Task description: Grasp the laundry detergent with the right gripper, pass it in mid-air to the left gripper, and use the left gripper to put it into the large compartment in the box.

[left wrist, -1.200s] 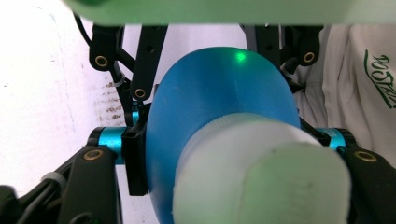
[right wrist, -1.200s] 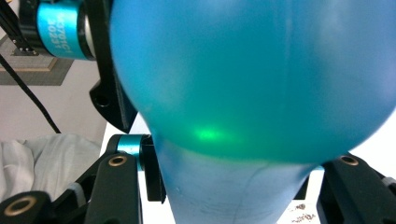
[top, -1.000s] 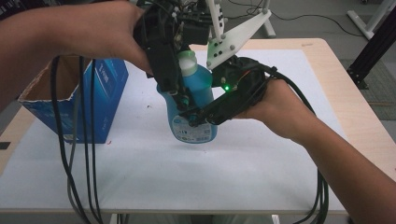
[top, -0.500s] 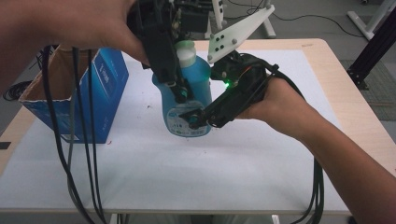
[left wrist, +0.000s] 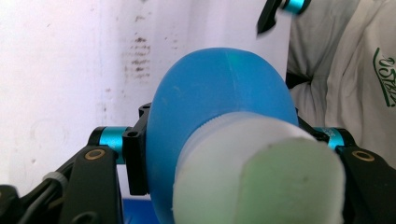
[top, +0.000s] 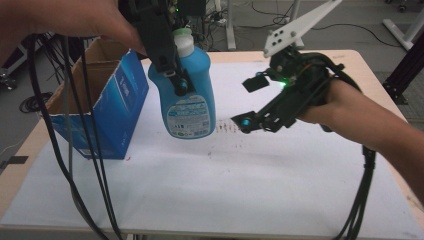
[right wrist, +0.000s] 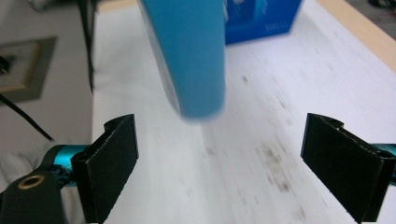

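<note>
- The counter [top: 280,180] is covered in white, with a patch of dark smudges near its middle; nothing rests on that middle stretch
- An open blue cardboard box [top: 112,107] stands at the counter's left side, its mouth facing up
- The blue bottle [top: 187,90], white cap on top, hangs upright in the air just right of the box, clear of the counter; its long axis runs roughly vertical, label facing the high camera
- The left gripper [top: 175,80] comes down from above, its fingers closed on the bottle's upper body just under the cap; in the left gripper view the two fingers press the bottle's opposite sides
- The right gripper [top: 252,102] sits to the bottle's right, near but apart from it, fingers spread wide and holding nothing; in the right gripper view the bottle's lower end hangs ahead and left of centre, beyond the gap
- My reading: the box is likely the bottle's destination, and the left hand, which alone carries it, is far nearer; the bottle would need to travel leftward and go down upright through the box's open top
</note>
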Available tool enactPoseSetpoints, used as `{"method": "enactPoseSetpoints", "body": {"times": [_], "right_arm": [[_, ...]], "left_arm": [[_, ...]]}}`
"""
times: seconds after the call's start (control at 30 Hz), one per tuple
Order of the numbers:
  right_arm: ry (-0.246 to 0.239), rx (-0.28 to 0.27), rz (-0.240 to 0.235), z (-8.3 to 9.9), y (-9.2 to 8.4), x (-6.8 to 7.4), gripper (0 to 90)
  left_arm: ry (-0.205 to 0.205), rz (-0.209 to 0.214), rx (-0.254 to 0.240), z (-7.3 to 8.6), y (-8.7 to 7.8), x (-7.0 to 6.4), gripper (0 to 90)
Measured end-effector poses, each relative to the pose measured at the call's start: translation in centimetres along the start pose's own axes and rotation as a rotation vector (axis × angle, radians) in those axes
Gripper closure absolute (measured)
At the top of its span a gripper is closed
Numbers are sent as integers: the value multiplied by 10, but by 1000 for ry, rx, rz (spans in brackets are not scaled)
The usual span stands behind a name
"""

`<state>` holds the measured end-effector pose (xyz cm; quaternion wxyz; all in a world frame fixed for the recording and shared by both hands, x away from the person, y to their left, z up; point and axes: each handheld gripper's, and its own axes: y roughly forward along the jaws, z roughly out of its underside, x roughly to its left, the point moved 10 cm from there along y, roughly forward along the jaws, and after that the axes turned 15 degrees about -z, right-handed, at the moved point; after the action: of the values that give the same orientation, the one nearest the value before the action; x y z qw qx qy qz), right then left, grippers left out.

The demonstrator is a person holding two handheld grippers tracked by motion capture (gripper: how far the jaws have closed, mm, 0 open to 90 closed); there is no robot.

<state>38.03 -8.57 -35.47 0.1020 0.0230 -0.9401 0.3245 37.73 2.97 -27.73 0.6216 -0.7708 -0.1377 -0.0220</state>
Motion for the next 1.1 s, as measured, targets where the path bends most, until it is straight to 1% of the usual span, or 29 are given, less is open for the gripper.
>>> {"method": "enactPoseSetpoints", "body": {"times": [0.07, 0.1, 0.13, 0.17, 0.27, 0.33, 0.37, 0.4, 0.43, 0.47, 0.5, 0.53, 0.57, 0.6, 0.63, 0.7, 0.73, 0.77, 0.8, 0.9, 0.97, 1.0, 1.07, 1.1], "right_arm": [[8, 42, -22, 7, -8, 3, 106], [19, 55, -30, 10, -11, 3, 106], [19, 55, -30, 10, -11, 3, 106], [46, 113, -36, 19, -19, 4, 106], [34, 196, -55, 31, -28, 9, 105], [35, 235, -46, 38, -34, 9, 104], [35, 235, -46, 38, -34, 9, 104], [55, 276, -29, 46, -40, 6, 8], [63, 290, -21, 50, -43, 5, 8], [61, 302, -8, 54, -46, 4, 8], [72, 309, -3, 58, -49, 3, 9], [95, 314, -14, 62, -52, 4, 9], [105, 317, -19, 65, -55, 4, 9], [109, 320, -12, 67, -58, 5, 9], [105, 319, -7, 69, -61, 5, 9], [113, 321, 1, 72, -67, 5, 9], [112, 329, 1, 75, -70, 7, 9], [106, 337, -9, 77, -73, 8, 9], [107, 349, -12, 79, -75, 10, 9], [93, 405, 2, 87, -82, 11, 10], [93, 422, 30, 91, -87, 8, 10], [104, 422, 47, 92, -89, 7, 11], [106, 425, 76, 94, -93, 3, 11], [98, 428, 81, 96, -95, 2, 11]], "left_arm": [[-18, -10, 3, 3, -5, 4, 381], [-18, -10, 3, 3, -5, 4, 381], [-29, -17, 8, 6, -8, 6, 381], [-51, -29, 9, 9, -15, 11, 381], [-75, -46, 8, 14, -26, 18, 381], [-96, -56, 4, 18, -33, 23, 381], [-96, -56, 4, 18, -33, 23, 380], [-115, -62, 5, 22, -40, 27, 381], [-124, -64, 8, 25, -43, 29, 380], [-137, -68, 7, 27, -47, 31, 380], [-148, -71, 5, 30, -51, 33, 380], [-161, -74, 3, 32, -54, 35, 380], [-172, -79, 5, 36, -58, 37, 381], [-178, -85, 8, 39, -62, 39, 381], [-195, -89, 6, 42, -65, 41, 380], [-214, -100, 11, 48, -72, 46, 381], [-221, -105, 17, 52, -75, 48, 381], [-235, -109, 18, 55, -78, 50, 381], [-248, -113, 17, 59, -82, 52, 381], [-279, -119, 18, 70, -91, 57, 381], [-301, -126, 24, 78, -96, 61, 381], [-311, -130, 23, 81, -98, 62, 381], [-331, -135, 21, 87, -102, 64, 381], [-331, -135, 21, 87, -102, 64, 381]]}}
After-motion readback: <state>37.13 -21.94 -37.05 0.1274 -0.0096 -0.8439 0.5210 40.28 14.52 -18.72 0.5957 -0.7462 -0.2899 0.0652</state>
